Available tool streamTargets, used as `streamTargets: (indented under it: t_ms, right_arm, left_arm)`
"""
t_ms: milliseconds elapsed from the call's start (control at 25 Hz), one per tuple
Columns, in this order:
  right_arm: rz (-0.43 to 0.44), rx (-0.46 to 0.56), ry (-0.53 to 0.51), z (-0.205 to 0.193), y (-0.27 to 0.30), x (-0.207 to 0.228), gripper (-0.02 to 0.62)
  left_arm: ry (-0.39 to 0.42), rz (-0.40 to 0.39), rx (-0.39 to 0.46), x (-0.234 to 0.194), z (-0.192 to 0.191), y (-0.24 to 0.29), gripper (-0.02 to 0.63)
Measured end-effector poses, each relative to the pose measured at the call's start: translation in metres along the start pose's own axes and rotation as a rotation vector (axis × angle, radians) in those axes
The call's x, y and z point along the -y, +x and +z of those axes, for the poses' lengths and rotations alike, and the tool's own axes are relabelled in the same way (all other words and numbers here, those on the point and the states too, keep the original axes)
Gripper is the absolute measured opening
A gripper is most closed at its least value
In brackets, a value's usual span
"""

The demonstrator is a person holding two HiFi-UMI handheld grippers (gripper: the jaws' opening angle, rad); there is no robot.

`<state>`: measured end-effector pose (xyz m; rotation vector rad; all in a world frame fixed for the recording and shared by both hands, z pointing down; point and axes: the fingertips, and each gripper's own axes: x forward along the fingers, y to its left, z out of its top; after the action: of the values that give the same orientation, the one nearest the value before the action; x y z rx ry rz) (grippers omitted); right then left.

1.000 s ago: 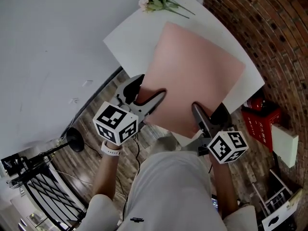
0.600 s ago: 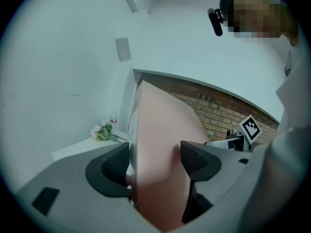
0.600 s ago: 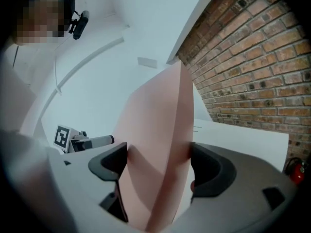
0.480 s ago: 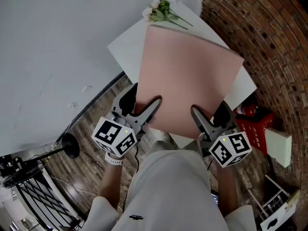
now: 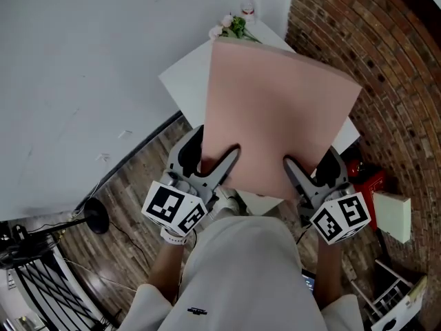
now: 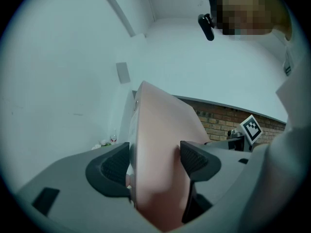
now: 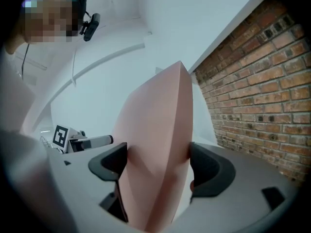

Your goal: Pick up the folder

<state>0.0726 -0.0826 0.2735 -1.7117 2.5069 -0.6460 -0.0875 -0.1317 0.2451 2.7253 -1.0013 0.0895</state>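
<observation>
Folder [image 5: 275,109] has been raised off the white bench [image 5: 185,81] and tipped up; its near edge is clamped in the left tool [image 5: 215,149] and the right tool [image 5: 310,163]; pickup is judged achieved.

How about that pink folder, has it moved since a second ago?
Yes. The folder has risen off the white table toward the camera. Its far edge now reaches the flowers at the table's far corner, which it lay well short of before.

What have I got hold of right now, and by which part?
The folder, by its near edge: the left gripper has its jaws shut on it near one corner, the right gripper near the other.
</observation>
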Motion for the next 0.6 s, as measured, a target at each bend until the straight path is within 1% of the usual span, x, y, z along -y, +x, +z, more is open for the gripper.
streamTargets:
  t_ms: [360,600]
  right_arm:
    - [0.009,0.086,-0.140,0.037,-0.026,-0.020,0.405]
    - [-0.016,0.126,-0.182,0.050,-0.045,-0.028,0.405]
  left_arm:
    - [0.025,-0.009,0.129,0.023,0.029,-0.019,0.336]
    - [0.036,-0.039,0.159,0.037,0.039,-0.025,0.334]
